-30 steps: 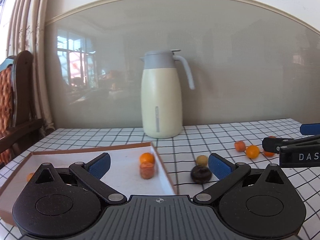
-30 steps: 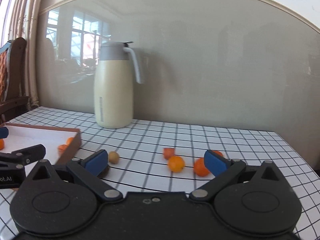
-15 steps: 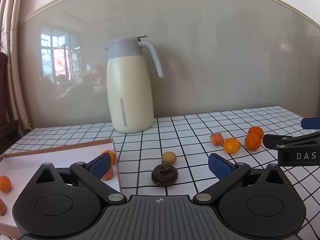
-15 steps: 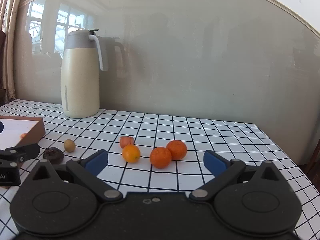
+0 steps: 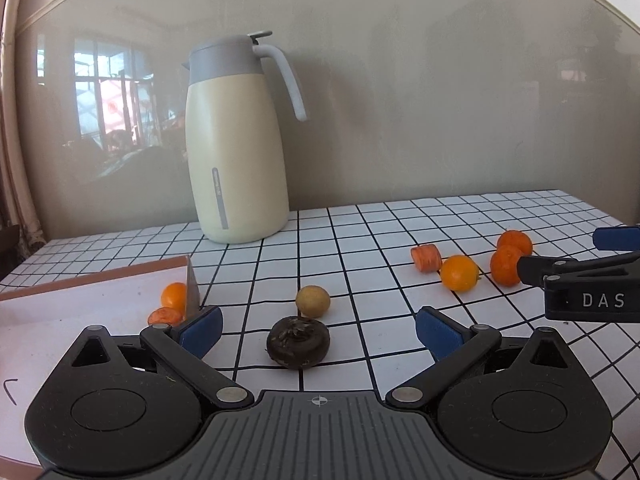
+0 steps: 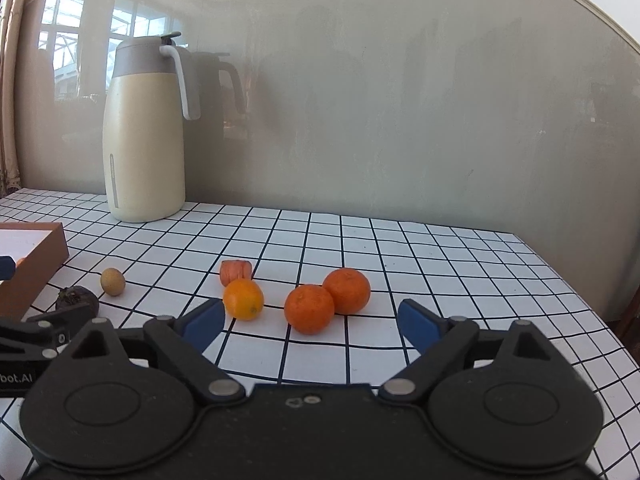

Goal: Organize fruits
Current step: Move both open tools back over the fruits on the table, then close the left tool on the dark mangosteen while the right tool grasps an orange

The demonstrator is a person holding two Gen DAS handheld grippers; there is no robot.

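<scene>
Orange citrus lies scattered on the white black-gridded tablecloth (image 6: 440,264): two dimpled mandarins (image 6: 310,308) touching each other, a smoother yellow-orange fruit (image 6: 243,299) just beside them, and a cut carrot-coloured chunk (image 6: 236,272) behind it. Nearer the shallow brown-rimmed cardboard tray (image 5: 92,278) sit a small tan round fruit (image 5: 313,301) and a dark wrinkled purple-brown fruit (image 5: 298,343), while one orange fruit (image 5: 173,295) and an orange slice (image 5: 165,315) already rest inside the tray's corner. Both claws stand wide apart and hold nothing: the left gripper (image 5: 318,330) faces the dark fruit, the right gripper (image 6: 312,322) faces the nearer mandarin. Risk, as I judge it, lies in the round shapes: a closing finger that meets a mandarin off-centre could roll it into its neighbour and toward the table's right edge. The tall cream thermos jug with grey lid (image 5: 236,140) stands well back, out of the way.
</scene>
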